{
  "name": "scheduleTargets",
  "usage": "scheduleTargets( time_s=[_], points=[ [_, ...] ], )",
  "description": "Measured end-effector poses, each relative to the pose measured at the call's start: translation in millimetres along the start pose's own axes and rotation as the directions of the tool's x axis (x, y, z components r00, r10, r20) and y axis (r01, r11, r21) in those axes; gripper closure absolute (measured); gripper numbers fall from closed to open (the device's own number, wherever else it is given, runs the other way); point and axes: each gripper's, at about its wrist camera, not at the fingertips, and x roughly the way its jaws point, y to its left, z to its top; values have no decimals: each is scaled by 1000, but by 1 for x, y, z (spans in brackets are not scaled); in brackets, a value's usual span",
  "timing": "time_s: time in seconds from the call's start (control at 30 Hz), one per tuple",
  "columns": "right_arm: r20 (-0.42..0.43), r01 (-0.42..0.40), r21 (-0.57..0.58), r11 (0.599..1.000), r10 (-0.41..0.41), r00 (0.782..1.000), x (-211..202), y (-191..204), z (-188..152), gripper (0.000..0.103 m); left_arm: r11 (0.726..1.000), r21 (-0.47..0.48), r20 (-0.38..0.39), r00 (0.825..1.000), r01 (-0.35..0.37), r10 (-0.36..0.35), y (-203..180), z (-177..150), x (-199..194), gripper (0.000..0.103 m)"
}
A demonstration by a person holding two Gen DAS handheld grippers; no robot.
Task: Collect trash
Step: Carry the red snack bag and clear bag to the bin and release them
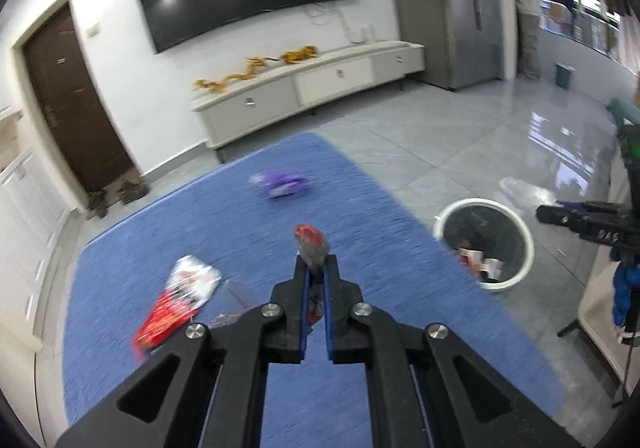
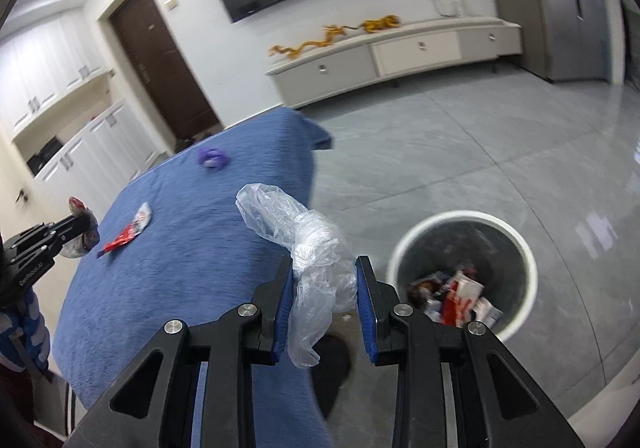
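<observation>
Far left on the blue-covered worktop (image 1: 360, 215) lies a red-and-white wrapper (image 1: 176, 300), flat, nobody on it yet. Just beside it there's something clear and crinkly, prob. more film, too blurred to call.

My left tongs (image 1: 316, 268) are pinching a small red-and-silver wrapper (image 1: 311, 244), pressed together on its lower part so the top sticks up past the tips. They're up over the worktop, not at the bin; I'd say that piece gets carried over next.

Further back, near the far end of the cloth, a purple wrapper (image 1: 282, 183) sits alone, well apart from the rest. Blurred, so no detail.

My right tongs (image 2: 325, 276) are clamped on a clear plastic bag (image 2: 304, 232). The grip is mid-bunch, w/ a loose flap off to the upper left and a tail hanging down betw. the blue pads. They hang at the worktop's edge, bin side, so the drop should be short.

Rightmost, on the tile floor just beside the worktop, stands the white bin (image 2: 528, 268), open top, already holding red and white packaging. Placed there, I reckon, so either arm reaches it w/o stepping. The bag isn't over the opening yet. Floppy film may cling to the pads on release.
</observation>
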Motion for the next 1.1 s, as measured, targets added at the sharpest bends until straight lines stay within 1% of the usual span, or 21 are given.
scheduleTargets(
  time_s=[0.13, 0.3, 0.43, 0.5, 0.63, 0.7, 0.73, 0.83, 0.87, 0.9, 0.93, 0.97, 1.0, 1.03, 1.1],
  points=[
    [-3, 35, 59, 998, -35, 999, -1, -35, -10, 73, 994, 25, -29, 994, 105, -104, -38, 29, 26, 97],
    [-9, 81, 123, 989, -81, 997, 2, -75, -14, 73, 973, 35, -79, 971, 227, -224, -91, 63, 65, 97],
    [-18, 105, 160, 982, -103, 995, 13, -100, -11, 73, 948, 9, -115, 942, 319, -316, -124, 84, 95, 97],
    [-21, 112, 174, 978, -110, 994, 20, -112, -8, 73, 931, -19, -134, 922, 364, -363, -137, 93, 111, 97],
    [-38, 133, 193, 972, -128, 991, 41, -132, 1, 73, 900, -83, -155, 887, 427, -435, -154, 108, 145, 96],
    [-49, 142, 195, 971, -135, 990, 53, -139, 5, 72, 876, -135, -167, 861, 463, -481, -157, 113, 164, 96],
    [-57, 149, 194, 970, -140, 988, 60, -142, 7, 72, 867, -158, -173, 851, 473, -496, -161, 114, 174, 96],
    [-82, 175, 197, 965, -161, 983, 78, -152, 10, 70, 846, -186, -188, 828, 499, -529, -168, 116, 193, 95],
    [-90, 183, 198, 963, -169, 982, 82, -155, 10, 70, 839, -197, -196, 818, 507, -541, -171, 116, 199, 92],
    [-100, 196, 199, 960, -179, 979, 88, -159, 11, 67, 833, -203, -201, 811, 514, -549, -173, 116, 202, 89],
    [-111, 205, 201, 958, -185, 976, 92, -162, 10, 64, 829, -205, -203, 806, 520, -556, -176, 116, 205, 76],
    [-124, 218, 203, 955, -196, 973, 96, -163, 8, 60, 826, -206, -202, 803, 525, -561, -178, 116, 206, 60],
    [-131, 227, 203, 953, -203, 970, 99, -165, 7, 57, 824, -206, -197, 803, 527, -563, -180, 116, 206, 54],
    [-139, 237, 203, 950, -212, 967, 102, -167, 6, 55, 825, -201, -191, 805, 528, -562, -182, 116, 204, 52],
    [-146, 245, 206, 947, -218, 965, 104, -170, 5, 54, 827, -186, -194, 806, 530, -560, -184, 117, 202, 52]
  ],
)
